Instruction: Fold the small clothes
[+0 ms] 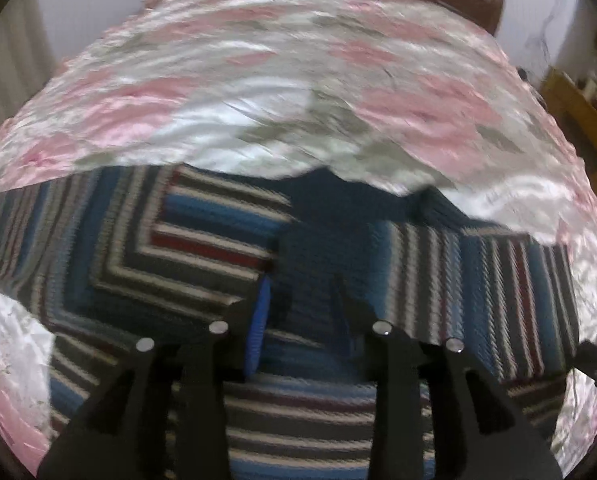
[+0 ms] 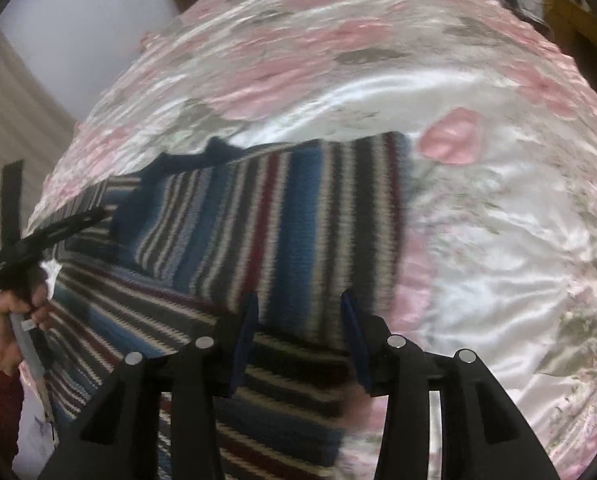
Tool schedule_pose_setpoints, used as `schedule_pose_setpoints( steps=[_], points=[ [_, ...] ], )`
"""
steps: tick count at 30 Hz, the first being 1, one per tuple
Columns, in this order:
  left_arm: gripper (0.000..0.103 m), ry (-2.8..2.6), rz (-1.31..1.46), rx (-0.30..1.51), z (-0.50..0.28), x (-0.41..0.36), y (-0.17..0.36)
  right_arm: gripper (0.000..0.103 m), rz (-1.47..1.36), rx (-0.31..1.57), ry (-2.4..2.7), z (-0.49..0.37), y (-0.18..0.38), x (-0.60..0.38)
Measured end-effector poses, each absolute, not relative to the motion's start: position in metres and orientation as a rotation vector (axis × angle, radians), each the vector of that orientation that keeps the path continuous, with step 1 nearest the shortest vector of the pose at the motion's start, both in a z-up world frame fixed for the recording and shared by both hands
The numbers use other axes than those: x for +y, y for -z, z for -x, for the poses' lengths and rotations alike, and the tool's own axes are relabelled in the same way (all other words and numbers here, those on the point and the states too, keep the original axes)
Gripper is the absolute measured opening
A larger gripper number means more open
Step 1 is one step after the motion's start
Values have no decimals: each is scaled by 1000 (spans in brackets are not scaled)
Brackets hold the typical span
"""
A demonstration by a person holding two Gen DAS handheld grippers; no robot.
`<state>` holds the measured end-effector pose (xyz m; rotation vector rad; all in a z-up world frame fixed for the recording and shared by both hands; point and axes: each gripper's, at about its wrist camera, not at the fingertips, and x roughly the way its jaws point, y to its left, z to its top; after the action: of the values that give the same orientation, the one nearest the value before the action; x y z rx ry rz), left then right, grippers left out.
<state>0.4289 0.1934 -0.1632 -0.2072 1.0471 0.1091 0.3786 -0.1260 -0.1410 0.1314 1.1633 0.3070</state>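
Tongs (image 1: 302, 304) (image 2: 298, 320), both spread apart, hover over striped sweater (image 2: 258, 208) on bedspread (image 2: 498, 220).

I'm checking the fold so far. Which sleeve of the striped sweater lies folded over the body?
In the right wrist view, the sleeve ahead of the right gripper: its stripes run lengthwise, crossing the sweater body's sideways stripes.

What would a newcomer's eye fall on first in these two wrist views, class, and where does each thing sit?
First, the striped knitted sweater in blue, maroon, grey and white, lying spread in the middle with its sleeves folded across its body. Next, the shiny pink and white floral bedspread beneath and all around it. Last, the open right gripper over the sweater's near right side, and the open left gripper over its navy collar.
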Motion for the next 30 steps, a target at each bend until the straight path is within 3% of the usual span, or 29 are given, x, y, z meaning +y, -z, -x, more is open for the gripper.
schedule_pose_setpoints(
  steps=[8,15,16,18,25,30],
  points=[
    [32,-119,183,1164,-443,177,212,41,-107,1236,-273,-385,180,-116],
    [32,-91,172,1149,-440,181,212,42,-111,1236,-243,-384,179,-112],
    [34,-89,174,1149,-438,183,209,45,-113,1233,-236,-383,175,-110],
    [49,-86,173,1139,-431,189,201,51,-109,1222,-227,-380,167,-101],
    [66,-131,156,1126,-399,248,180,54,-24,1245,-260,-373,162,-41],
    [83,-184,155,1133,-376,306,175,72,-41,1248,-283,-377,171,-4]
  ],
)
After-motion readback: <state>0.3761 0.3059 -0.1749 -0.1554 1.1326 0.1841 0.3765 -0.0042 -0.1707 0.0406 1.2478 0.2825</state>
